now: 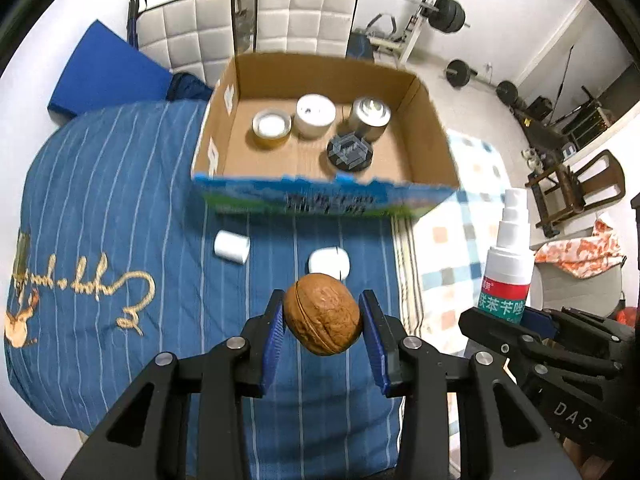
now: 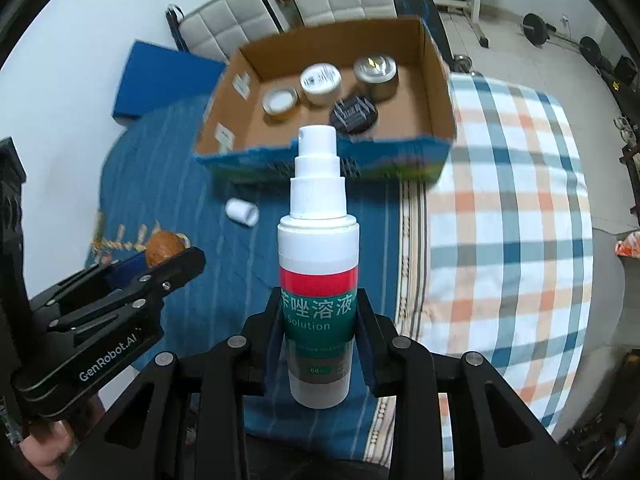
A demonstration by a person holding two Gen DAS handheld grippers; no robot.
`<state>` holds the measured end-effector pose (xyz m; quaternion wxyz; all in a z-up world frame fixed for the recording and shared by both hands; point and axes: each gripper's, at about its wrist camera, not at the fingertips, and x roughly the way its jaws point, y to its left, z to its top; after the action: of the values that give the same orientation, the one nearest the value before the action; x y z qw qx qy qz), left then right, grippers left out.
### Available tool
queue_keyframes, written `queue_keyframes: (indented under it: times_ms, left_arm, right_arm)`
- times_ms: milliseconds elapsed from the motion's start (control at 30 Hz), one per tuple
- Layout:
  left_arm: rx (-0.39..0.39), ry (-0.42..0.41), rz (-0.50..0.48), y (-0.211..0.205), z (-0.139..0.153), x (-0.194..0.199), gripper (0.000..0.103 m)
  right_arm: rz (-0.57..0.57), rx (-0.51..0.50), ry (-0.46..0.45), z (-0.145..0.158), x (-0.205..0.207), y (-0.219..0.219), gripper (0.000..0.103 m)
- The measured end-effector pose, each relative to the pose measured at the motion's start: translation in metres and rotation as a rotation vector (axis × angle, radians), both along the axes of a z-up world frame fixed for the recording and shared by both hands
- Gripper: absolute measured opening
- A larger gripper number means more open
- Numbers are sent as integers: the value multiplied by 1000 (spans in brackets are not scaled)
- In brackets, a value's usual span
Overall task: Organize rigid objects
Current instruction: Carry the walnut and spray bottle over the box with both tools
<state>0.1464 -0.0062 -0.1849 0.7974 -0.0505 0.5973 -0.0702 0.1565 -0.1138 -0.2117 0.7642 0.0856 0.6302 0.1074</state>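
My left gripper (image 1: pixel 323 312) is shut on a brown walnut (image 1: pixel 324 314) and holds it above the blue striped bedspread (image 1: pixel 120 216). My right gripper (image 2: pixel 318 312) is shut on an upright white spray bottle (image 2: pixel 318 248) with a red and green label. The bottle also shows in the left wrist view (image 1: pixel 508 256), the walnut in the right wrist view (image 2: pixel 163 252). An open cardboard box (image 1: pixel 432 136) lies ahead of both; it holds two white-topped jars (image 1: pixel 272 126), a metal tin (image 1: pixel 370 116) and a black lid (image 1: pixel 349 152). Two small white objects (image 1: pixel 232 246) (image 1: pixel 329 263) lie on the spread before the box.
A checked blanket (image 2: pixel 508 208) covers the bed's right part. Two padded white chairs (image 1: pixel 304 16) and a blue mat (image 1: pixel 108 68) stand behind the box. Gym weights (image 1: pixel 448 12) and wooden furniture (image 1: pixel 576 184) are on the floor at right.
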Motion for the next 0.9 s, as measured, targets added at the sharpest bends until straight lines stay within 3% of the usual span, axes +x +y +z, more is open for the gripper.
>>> queue_keyframes:
  times_ms: [267,467,700,900]
  left_arm:
    - [-6,-85,24,12,36,50,34]
    - [25,-76,11,17,31,105,34]
    - [55,33,14,20,-19,173,34]
    - [56,169,24,19,-80,214,34]
  right_arm:
    - [-7,38,-60,21,44,-4,35]
    - [-39,13,-60,15,107,-15,35]
    - [-73,-81,3,-28,187,-23,35]
    - [-91,-127,144,-96,240,-22,35]
